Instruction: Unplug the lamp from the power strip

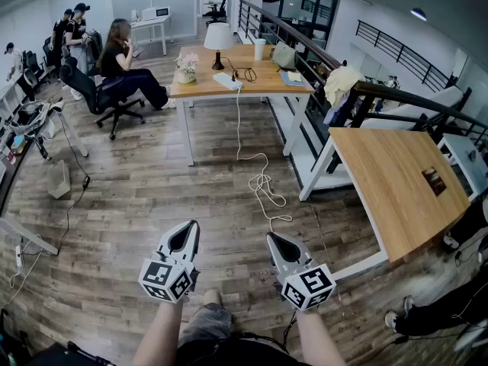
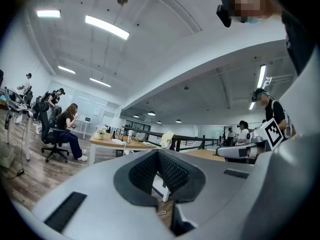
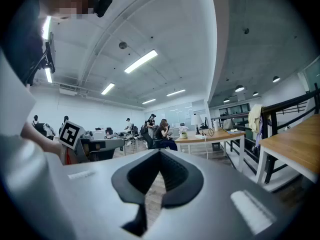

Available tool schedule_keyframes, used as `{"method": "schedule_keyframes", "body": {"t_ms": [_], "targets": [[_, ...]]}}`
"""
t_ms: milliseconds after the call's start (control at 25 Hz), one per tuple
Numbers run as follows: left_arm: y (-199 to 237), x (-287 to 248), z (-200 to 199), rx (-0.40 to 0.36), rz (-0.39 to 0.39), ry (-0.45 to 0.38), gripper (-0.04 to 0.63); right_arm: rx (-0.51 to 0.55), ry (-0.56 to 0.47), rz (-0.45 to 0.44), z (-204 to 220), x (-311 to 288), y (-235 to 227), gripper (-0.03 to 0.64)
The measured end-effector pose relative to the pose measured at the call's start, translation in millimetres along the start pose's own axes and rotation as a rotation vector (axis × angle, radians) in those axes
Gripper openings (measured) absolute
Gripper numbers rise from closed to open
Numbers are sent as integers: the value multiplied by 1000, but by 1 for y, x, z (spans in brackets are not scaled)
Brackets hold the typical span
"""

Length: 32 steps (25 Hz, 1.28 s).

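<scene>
A lamp (image 1: 219,40) with a white shade and dark base stands on the far wooden desk (image 1: 259,84). A white power strip (image 1: 227,81) lies on the desk in front of it. The strip's white cable (image 1: 262,183) hangs over the desk edge and coils on the floor. My left gripper (image 1: 186,231) and right gripper (image 1: 276,240) are low and close to me, far from the desk, both shut and empty. In the right gripper view the lamp (image 3: 196,120) is small and distant beyond the shut right gripper (image 3: 160,151). The left gripper (image 2: 159,151) points at the desk (image 2: 117,144).
A person sits on an office chair (image 1: 122,67) left of the desk. On the desk are a flower pot (image 1: 186,69) and a cup (image 1: 260,48). A second wooden table (image 1: 396,178) and a dark railing (image 1: 366,90) stand at the right. Other people are nearby.
</scene>
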<state>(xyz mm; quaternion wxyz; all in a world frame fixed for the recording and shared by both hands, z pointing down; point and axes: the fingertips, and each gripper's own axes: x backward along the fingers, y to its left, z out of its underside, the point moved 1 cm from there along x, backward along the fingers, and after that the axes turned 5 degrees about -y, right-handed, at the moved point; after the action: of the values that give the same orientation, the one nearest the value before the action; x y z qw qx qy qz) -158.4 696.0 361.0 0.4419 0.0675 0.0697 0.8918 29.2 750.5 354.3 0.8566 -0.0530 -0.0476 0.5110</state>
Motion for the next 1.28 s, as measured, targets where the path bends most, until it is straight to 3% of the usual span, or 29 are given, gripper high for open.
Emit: {"method": "schedule_keyframes", "body": {"t_ms": [600, 920, 1280], "targets": [[77, -91, 7, -6, 57, 20, -3, -6, -31, 11, 7, -113, -40, 8], [111, -140, 1, -5, 120, 18, -3, -15, -59, 69, 4, -164, -65, 8], [144, -201, -6, 2, 124, 3, -3, -5, -53, 89, -2, -212, -104, 8]]}}
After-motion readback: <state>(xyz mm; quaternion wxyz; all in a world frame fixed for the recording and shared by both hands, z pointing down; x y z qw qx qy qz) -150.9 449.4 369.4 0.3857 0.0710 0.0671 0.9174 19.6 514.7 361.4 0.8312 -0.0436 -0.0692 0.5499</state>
